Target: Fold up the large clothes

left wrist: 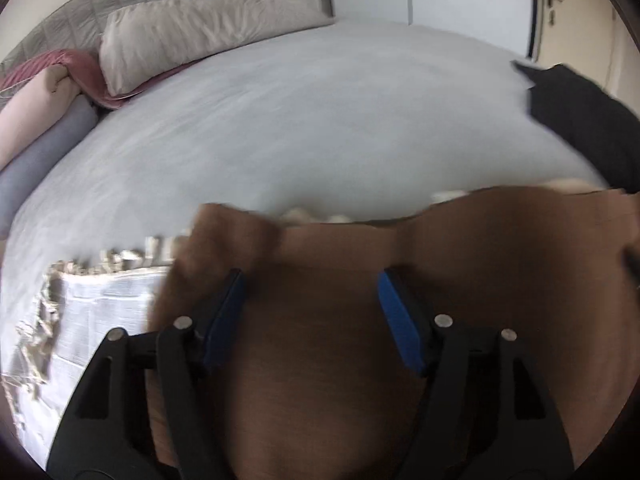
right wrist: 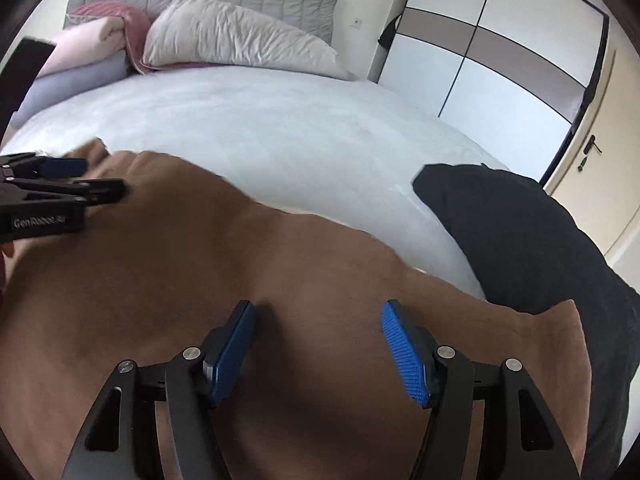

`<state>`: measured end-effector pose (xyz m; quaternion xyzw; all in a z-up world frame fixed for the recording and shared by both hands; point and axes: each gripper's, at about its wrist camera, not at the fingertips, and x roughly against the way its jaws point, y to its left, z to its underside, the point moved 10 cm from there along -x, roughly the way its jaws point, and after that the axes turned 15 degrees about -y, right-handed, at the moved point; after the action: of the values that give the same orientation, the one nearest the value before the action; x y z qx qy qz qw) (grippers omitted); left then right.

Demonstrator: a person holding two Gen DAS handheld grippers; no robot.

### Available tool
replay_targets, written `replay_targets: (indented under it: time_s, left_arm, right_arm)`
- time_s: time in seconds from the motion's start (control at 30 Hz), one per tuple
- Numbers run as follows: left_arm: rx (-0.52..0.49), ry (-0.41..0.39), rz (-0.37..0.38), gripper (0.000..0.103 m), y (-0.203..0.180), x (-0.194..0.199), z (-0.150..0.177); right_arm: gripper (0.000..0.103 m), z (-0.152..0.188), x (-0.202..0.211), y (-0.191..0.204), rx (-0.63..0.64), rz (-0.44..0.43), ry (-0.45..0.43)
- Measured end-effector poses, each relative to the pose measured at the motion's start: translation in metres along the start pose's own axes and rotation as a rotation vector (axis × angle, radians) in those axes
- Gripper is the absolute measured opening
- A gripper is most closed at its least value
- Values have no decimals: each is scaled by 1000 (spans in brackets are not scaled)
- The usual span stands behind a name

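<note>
Blue-padded jaws of the right gripper [right wrist: 318,344] stand parted and empty over the brown garment [right wrist: 200,280] filling the lower frame on the bed [right wrist: 280,120], its far edge running lower right to upper left, where the left gripper [left wrist: 310,304] (likewise parted, holding nothing) hovers nearer that end.

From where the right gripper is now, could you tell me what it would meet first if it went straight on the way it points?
Most likely the brown garment. The right gripper stands open, angled down over it, with nothing between its pads. Depth is hard to judge, so it may already be near the cloth.
</note>
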<state>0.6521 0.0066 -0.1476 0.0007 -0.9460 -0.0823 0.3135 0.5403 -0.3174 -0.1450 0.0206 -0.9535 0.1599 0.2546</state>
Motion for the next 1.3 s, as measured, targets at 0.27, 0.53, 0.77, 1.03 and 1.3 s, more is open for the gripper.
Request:
replay_targets:
  time_s: [0.27,0.53,0.77,1.03,1.3]
  left_arm:
    - [6,73,-211,64,121,5,1]
    - [67,-46,216,90,20,130,11]
    - [51,56,351,90,-57,152,97]
    - [38,79,119,91,99,157,143]
    - [421,211,376,91,125,229,166]
  right_arm:
    - [70,76,61,-204,-207,393,105]
    - [88,18,158,-46,-163,25,-53]
    - [88,73,167,78,-142,-130,43]
    - [89,184,233,-95,-347,174,172]
    - [92,208,328,-139,-737,13,128]
